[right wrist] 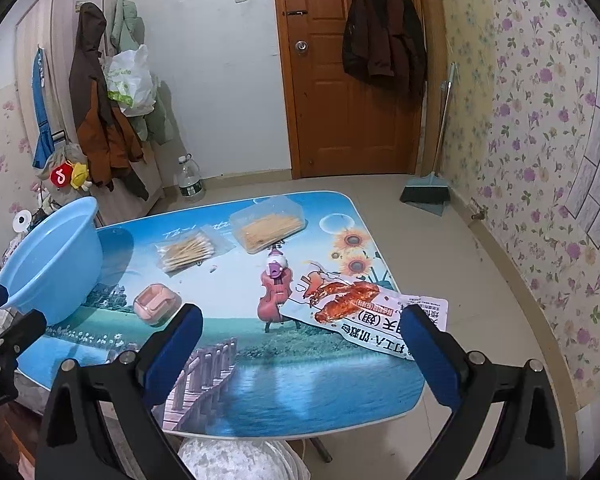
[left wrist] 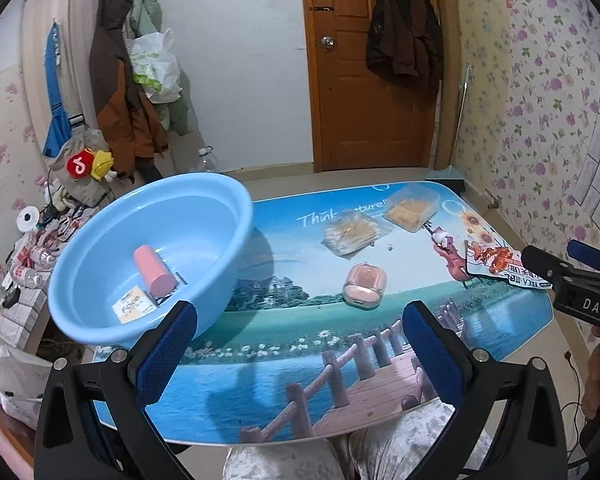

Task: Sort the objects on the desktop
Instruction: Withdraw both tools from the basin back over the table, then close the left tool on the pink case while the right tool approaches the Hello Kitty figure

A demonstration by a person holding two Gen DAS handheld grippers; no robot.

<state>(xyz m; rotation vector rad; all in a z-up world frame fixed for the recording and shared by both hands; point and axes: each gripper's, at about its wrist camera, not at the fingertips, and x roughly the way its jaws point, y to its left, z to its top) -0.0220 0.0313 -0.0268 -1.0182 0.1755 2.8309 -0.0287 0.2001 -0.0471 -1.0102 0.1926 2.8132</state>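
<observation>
A light blue basin [left wrist: 148, 256] sits on the table's left end, also seen at the left in the right wrist view as the basin [right wrist: 52, 264]. Inside it lie a pink cylinder [left wrist: 153, 271] and a small yellow packet [left wrist: 134, 304]. On the table are a pink earbud case [left wrist: 364, 286] [right wrist: 156, 304], a bag of cotton swabs [left wrist: 352, 233] [right wrist: 188, 252], a clear box of toothpicks [left wrist: 412, 207] [right wrist: 268, 224] and a snack packet [left wrist: 496, 260] [right wrist: 364, 312]. My left gripper [left wrist: 300, 352] is open above the near edge. My right gripper [right wrist: 300, 356] is open just short of the snack packet.
The picture-printed table [right wrist: 268, 384] stands in a small room. A door [left wrist: 364, 80] with a hanging coat is behind, coats and a bag hang at the left, a water bottle [right wrist: 189, 184] and a dustpan [right wrist: 426, 192] stand on the floor. A person's patterned lap [left wrist: 340, 452] is below the table edge.
</observation>
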